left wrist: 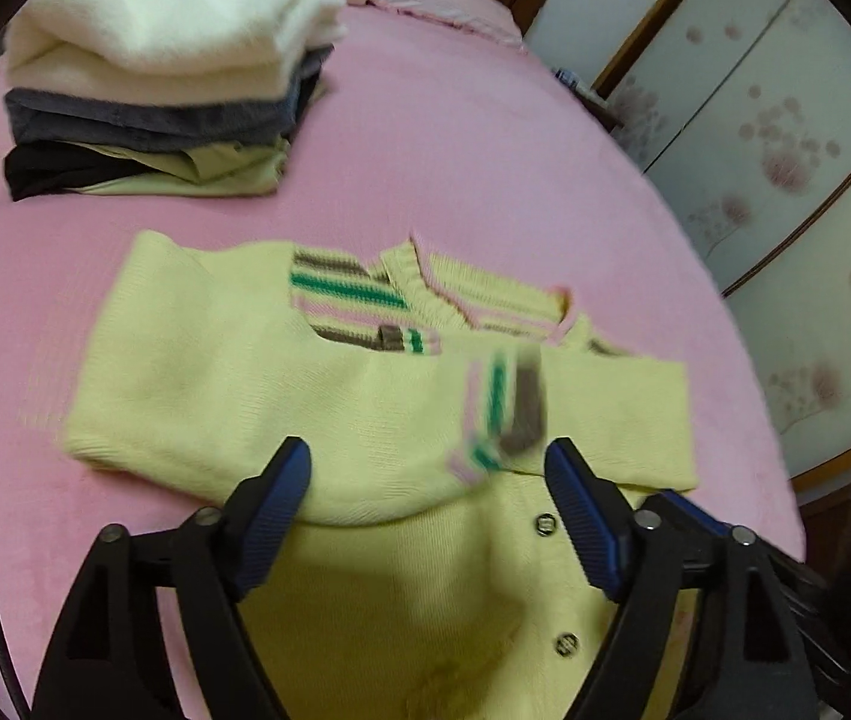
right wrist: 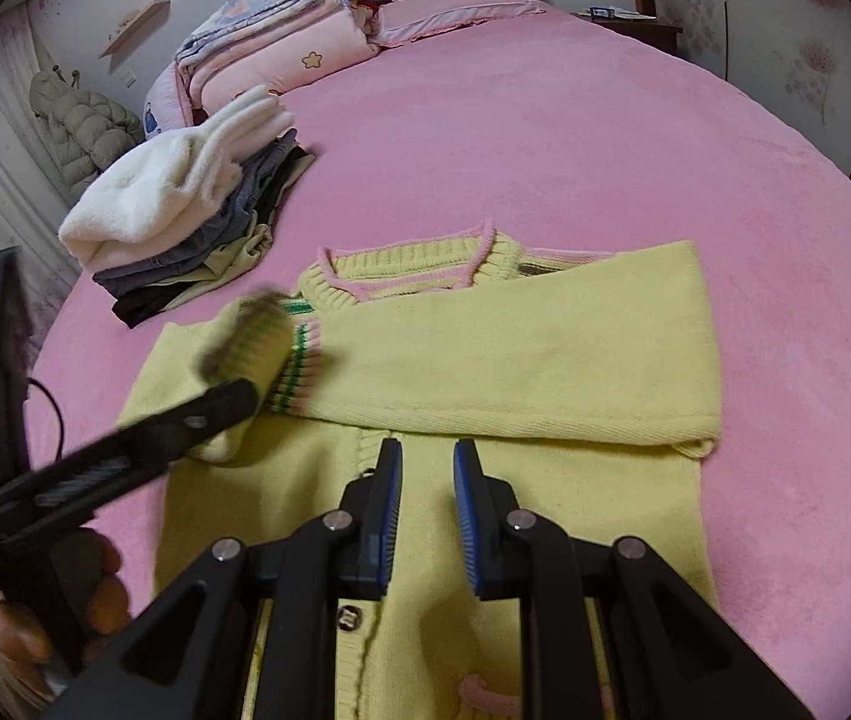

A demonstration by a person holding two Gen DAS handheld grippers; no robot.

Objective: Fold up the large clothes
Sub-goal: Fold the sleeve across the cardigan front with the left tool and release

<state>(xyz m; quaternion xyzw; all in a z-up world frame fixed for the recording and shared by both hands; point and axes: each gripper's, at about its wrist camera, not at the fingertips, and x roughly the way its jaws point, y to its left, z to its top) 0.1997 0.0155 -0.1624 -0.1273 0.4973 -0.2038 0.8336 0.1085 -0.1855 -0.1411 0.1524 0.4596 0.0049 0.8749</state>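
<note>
Pink bed (right wrist: 545,138): clothes stack (right wrist: 185,222) beside cardigan (right wrist: 515,354).

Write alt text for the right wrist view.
A yellow cardigan lies on a pink bed, both sleeves folded across its chest. The empty right gripper hovers over its buttoned front; the left gripper is beside the striped cuff.

A yellow cardigan (right wrist: 515,360) lies on a pink bed (right wrist: 545,138), both sleeves folded across its chest. The right gripper (right wrist: 427,462) hovers above it — jaws narrowly parted, empty. Folded clothes (right wrist: 185,210) are stacked at left.
</note>
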